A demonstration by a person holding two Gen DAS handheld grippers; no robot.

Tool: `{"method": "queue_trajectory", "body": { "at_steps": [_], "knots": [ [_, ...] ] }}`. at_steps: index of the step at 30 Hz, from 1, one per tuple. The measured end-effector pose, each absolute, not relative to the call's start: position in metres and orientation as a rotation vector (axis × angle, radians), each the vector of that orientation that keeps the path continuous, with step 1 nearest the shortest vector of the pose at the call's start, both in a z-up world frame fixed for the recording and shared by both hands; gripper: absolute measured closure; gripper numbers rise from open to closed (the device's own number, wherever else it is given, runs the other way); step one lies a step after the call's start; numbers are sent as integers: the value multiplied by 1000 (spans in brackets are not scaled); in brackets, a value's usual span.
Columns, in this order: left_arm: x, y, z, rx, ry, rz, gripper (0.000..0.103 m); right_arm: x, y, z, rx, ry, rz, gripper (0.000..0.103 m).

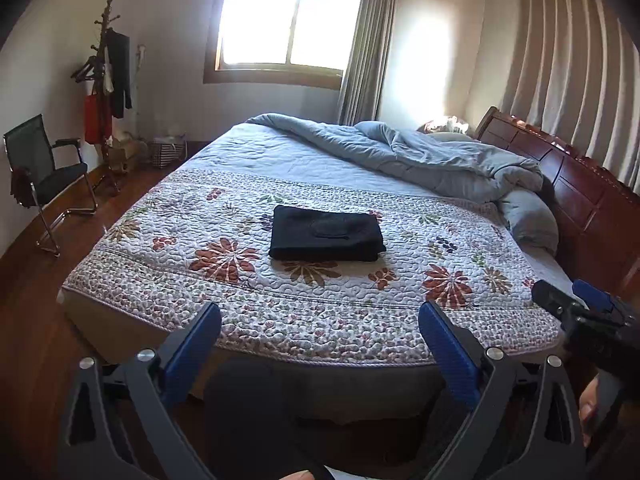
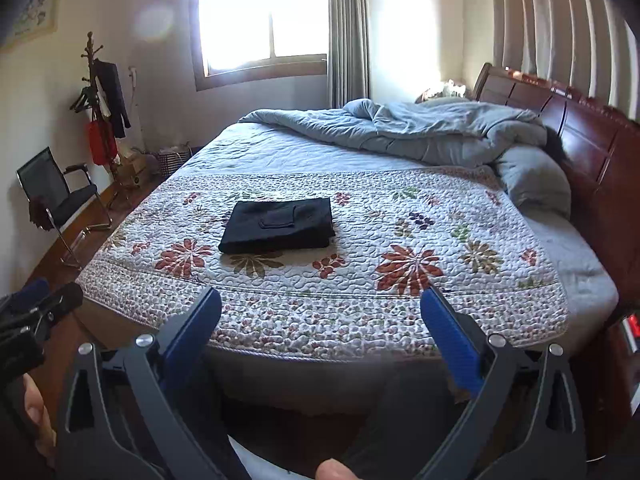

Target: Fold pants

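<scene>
Pants (image 1: pixel 325 233) folded into compact rectangle, lying on quilt (image 1: pixel 400 320) mid-bed, long axis across view. Left gripper (image 1: pixel 320 320) and right gripper (image 2: pixel 320 308): jaws wide apart, empty, both back past bed edge. Pants ahead of both; neither clearly nearer. Fold judged complete.

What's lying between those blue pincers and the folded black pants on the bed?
Only bare flowered quilt. Nothing else lies between the open right gripper and the folded pants; the left wrist view shows the same.
</scene>
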State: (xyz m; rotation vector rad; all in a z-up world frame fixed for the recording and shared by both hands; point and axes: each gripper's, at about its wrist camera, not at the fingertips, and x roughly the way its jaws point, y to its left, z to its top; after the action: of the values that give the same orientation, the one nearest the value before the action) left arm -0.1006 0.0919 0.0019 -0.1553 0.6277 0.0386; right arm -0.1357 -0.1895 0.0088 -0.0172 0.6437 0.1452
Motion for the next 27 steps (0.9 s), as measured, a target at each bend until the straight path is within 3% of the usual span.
{"method": "queue_trajectory", "body": {
  "at_steps": [27],
  "knots": [
    [-106, 73, 2, -139, 639, 58, 4, -136, -181, -1, -62, 668, 184, 4]
  ]
}}
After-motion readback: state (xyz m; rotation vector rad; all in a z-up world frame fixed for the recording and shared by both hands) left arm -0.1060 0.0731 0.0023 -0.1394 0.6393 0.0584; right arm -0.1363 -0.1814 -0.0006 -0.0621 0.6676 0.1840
